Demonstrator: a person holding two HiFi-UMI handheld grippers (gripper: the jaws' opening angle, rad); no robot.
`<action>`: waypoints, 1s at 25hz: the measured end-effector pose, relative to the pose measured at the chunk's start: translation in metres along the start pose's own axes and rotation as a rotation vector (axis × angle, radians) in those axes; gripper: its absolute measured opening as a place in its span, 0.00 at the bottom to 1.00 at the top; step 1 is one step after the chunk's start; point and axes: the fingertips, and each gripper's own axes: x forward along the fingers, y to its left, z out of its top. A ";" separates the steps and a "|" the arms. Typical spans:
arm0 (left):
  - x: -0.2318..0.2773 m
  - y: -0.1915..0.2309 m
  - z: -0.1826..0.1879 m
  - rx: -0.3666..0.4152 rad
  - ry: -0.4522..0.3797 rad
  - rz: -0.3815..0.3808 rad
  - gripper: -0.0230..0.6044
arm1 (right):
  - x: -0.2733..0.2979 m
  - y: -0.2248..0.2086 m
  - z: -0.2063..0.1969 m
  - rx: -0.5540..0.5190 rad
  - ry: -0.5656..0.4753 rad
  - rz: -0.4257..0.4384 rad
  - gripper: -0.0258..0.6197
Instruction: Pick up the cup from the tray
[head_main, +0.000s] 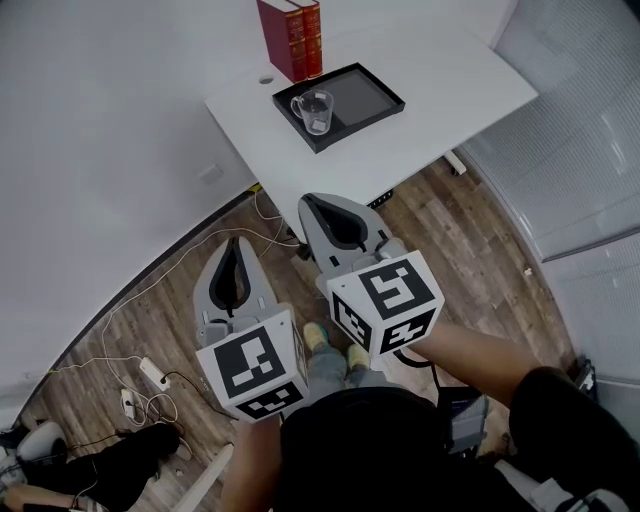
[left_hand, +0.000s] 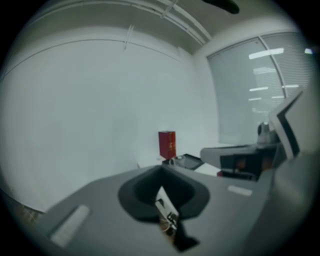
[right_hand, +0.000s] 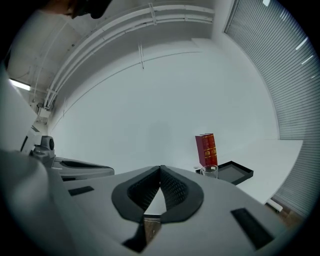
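Observation:
A clear glass cup (head_main: 314, 112) with a handle stands at the near left of a black tray (head_main: 375, 95) on a white table (head_main: 440, 110). Both grippers hang well short of the table, over the wooden floor. My left gripper (head_main: 237, 243) is shut and holds nothing. To its right and a bit further forward, my right gripper (head_main: 313, 201) is also shut and holds nothing. In the right gripper view the cup (right_hand: 209, 171) and tray (right_hand: 236, 172) lie ahead to the right of the closed jaw tips (right_hand: 160, 168). The left gripper view shows the tray (left_hand: 189, 161) far ahead.
Two red books (head_main: 291, 38) stand upright on the table behind the tray. A white wall curves along the left. Cables and a power strip (head_main: 153, 374) lie on the floor at lower left. Slatted blinds (head_main: 580, 120) close off the right side.

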 end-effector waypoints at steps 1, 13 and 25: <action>0.004 0.001 0.002 -0.003 -0.002 -0.006 0.04 | 0.004 -0.001 0.002 -0.004 0.000 -0.005 0.06; 0.040 0.016 0.013 -0.007 -0.018 -0.048 0.04 | 0.039 -0.009 0.012 -0.024 -0.002 -0.048 0.06; 0.056 0.021 0.017 -0.004 -0.044 -0.102 0.04 | 0.050 -0.009 0.016 -0.051 -0.022 -0.099 0.06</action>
